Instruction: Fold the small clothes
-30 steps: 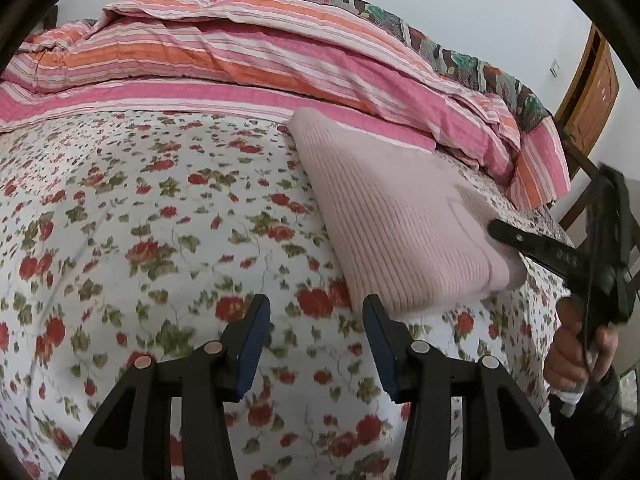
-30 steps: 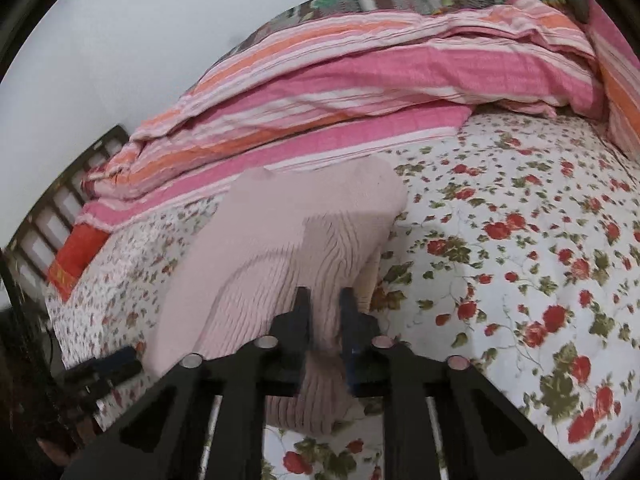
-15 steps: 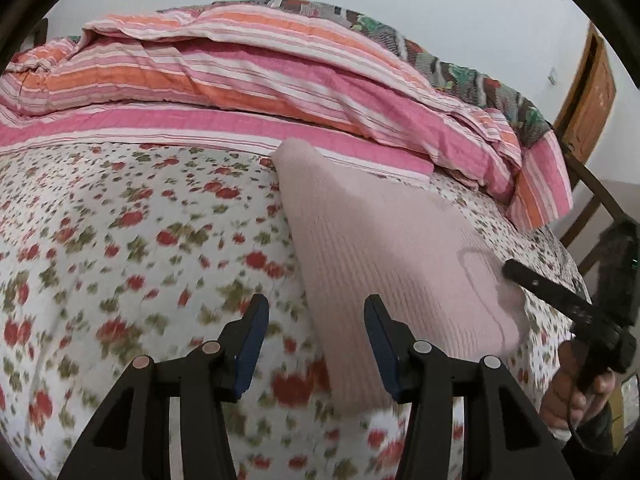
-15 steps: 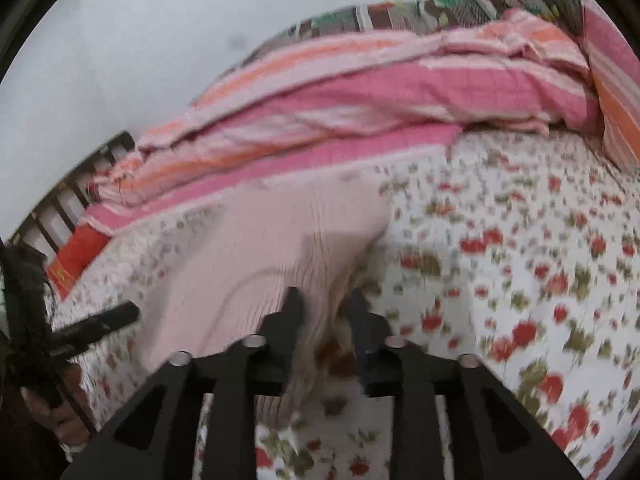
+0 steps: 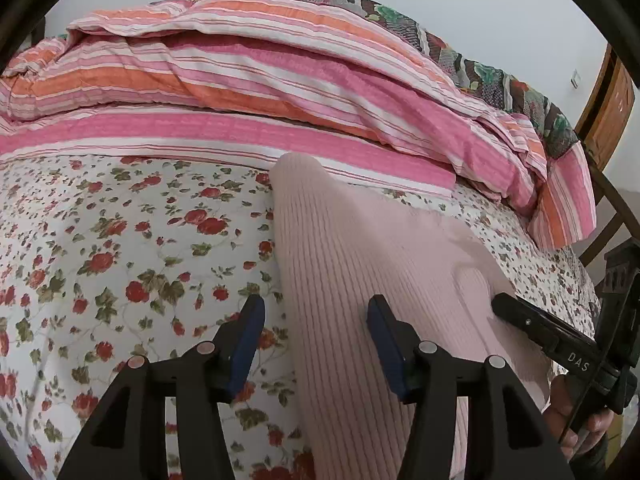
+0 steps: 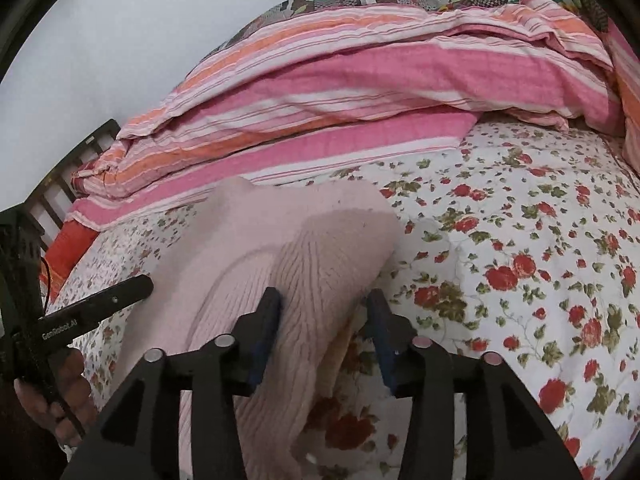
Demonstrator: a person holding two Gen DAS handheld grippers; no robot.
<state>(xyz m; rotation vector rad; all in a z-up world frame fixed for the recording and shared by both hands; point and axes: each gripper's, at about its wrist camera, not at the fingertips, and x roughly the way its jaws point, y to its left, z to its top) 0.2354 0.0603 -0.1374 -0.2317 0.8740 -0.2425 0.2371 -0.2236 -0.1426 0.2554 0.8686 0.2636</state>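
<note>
A folded pale pink ribbed knit garment (image 5: 360, 272) lies on the flowered bed sheet (image 5: 120, 264); it also shows in the right wrist view (image 6: 288, 256). My left gripper (image 5: 316, 308) is open, its jaws straddling the garment's left folded edge, close above it. My right gripper (image 6: 324, 300) is open, its jaws on either side of the garment's near corner, not pinching it. The right gripper's finger also shows at the garment's right side in the left wrist view (image 5: 532, 324). The left gripper shows at the left edge of the right wrist view (image 6: 100, 304).
A pile of pink and orange striped quilts (image 5: 280, 92) lies along the far side of the bed, with a patterned blanket (image 5: 460, 52) behind it. A wooden bed frame (image 5: 612, 208) and door are at the right. A slatted headboard (image 6: 68, 168) stands on the left.
My right gripper has opened and let go of the garment's corner. My left gripper has moved right and forward onto the garment's left edge, staying open.
</note>
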